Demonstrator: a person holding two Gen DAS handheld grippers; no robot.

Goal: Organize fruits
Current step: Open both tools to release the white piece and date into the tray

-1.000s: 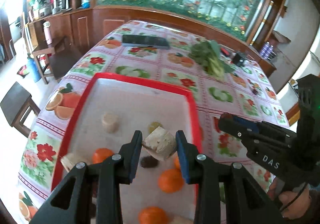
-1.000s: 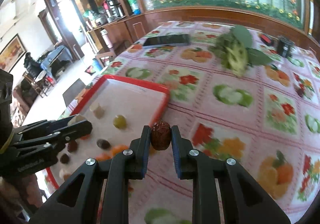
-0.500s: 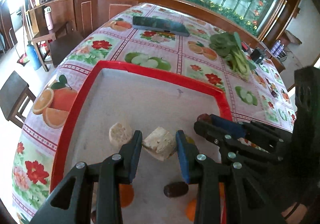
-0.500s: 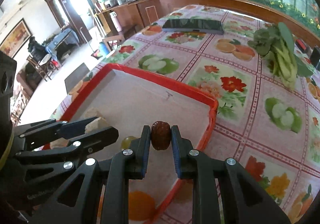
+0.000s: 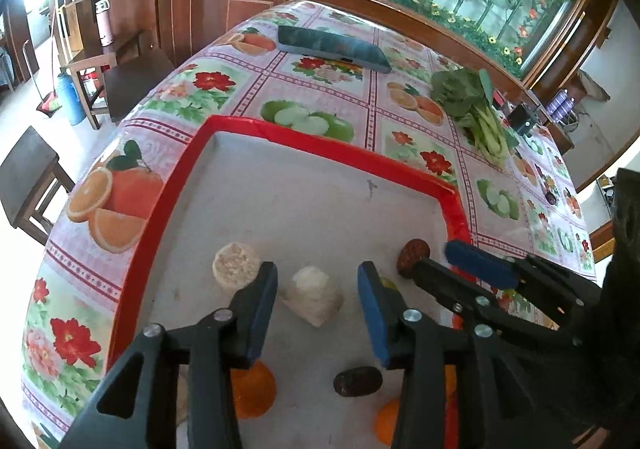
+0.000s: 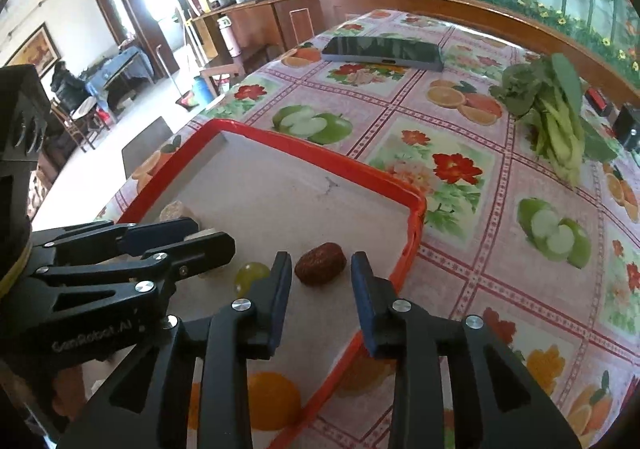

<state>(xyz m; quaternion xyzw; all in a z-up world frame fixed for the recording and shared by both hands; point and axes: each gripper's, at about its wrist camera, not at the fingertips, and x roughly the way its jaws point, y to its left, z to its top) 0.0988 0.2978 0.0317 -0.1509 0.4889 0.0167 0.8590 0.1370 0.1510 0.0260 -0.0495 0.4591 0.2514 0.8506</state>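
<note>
A red-rimmed tray [image 5: 160,209] with a grey floor lies on the flowered tablecloth. In the left wrist view my left gripper [image 5: 318,285] has its jaws opening around a pale banana chunk [image 5: 314,299] that rests on the tray floor, free of both pads. A second pale chunk [image 5: 236,263] lies just to its left. In the right wrist view my right gripper [image 6: 322,273] has its jaws opening too, with a brown date [image 6: 320,263] lying on the tray between them, untouched. A green grape [image 6: 251,275] sits beside its left finger.
Oranges [image 5: 254,389] and another date [image 5: 357,381] lie at the tray's near end. Beyond the tray on the table are a dark phone [image 5: 334,48], a bunch of leafy greens [image 5: 478,115] and a small black box [image 5: 524,121]. Chairs stand off the table's left edge.
Both grippers came forward and down over the tray, then let go: the banana chunk and the date now lie on the tray floor between parted jaws.
</note>
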